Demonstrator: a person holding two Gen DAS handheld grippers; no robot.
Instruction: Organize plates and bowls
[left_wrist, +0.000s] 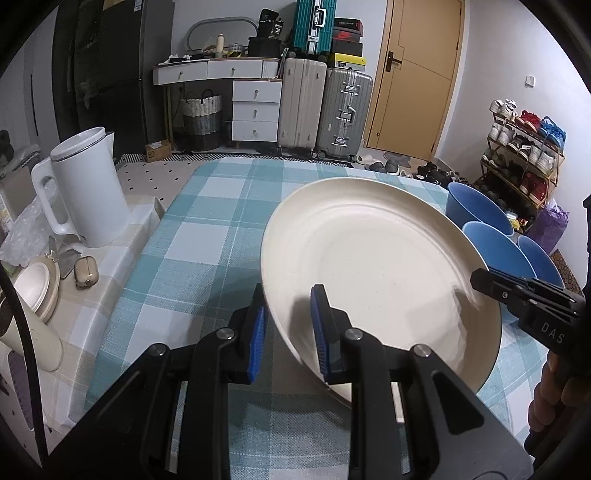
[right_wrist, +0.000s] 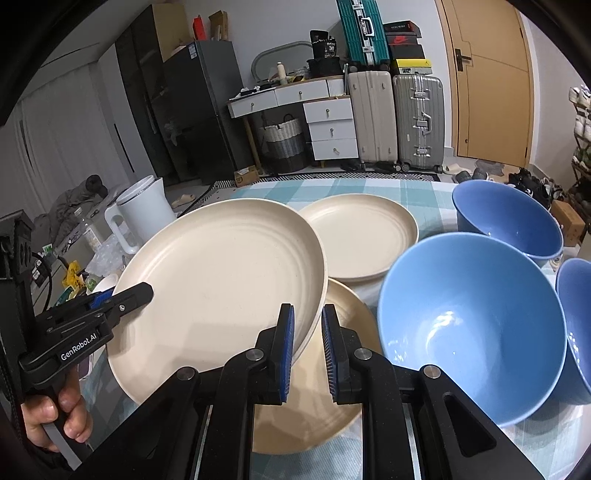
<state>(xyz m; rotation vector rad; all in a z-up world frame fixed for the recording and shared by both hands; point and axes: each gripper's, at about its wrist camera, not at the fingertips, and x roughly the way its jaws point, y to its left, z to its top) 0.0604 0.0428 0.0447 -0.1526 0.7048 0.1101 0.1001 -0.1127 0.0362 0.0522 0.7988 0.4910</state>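
Both tongs hold cream plate (right_wrist: 221, 280) tilted.

Left claw (left_wrist: 288, 332), right claw (right_wrist: 307, 345): black frames, blue ribbed pads, silver pivot screws, white "GenRobot.AI" lettering.

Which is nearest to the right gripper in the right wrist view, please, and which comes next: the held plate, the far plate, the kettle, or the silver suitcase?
1. Held plate, in the right gripper.
2. Far plate, just behind.
3. Kettle, back left.
4. Silver suitcase, across the room.
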